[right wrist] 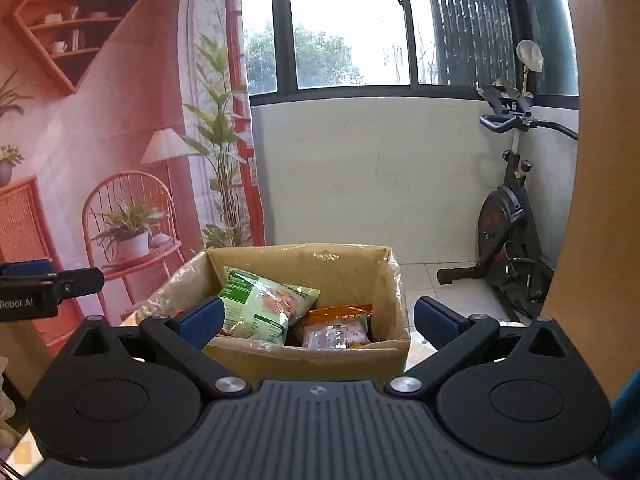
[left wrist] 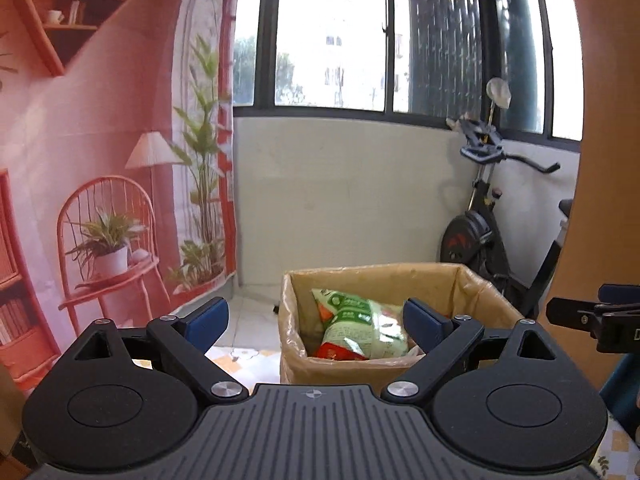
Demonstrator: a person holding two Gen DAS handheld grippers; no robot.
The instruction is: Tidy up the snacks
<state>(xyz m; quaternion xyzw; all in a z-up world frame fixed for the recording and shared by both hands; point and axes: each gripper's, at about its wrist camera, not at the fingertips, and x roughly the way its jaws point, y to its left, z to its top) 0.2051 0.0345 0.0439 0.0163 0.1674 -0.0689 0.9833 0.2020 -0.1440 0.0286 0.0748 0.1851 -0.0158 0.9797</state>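
Both my grippers, left (left wrist: 316, 326) and right (right wrist: 318, 320), hang released; box (right wrist: 304, 356) with green bag (right wrist: 260, 304) just ahead.

One box (right wrist: 304, 356), two snack bags: green (right wrist: 260, 308), orange (right wrist: 340, 326).

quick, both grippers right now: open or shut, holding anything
left gripper: open, holding nothing; the cardboard box is beyond it.
right gripper: open wide, holding nothing; the green snack bag lies in the box.
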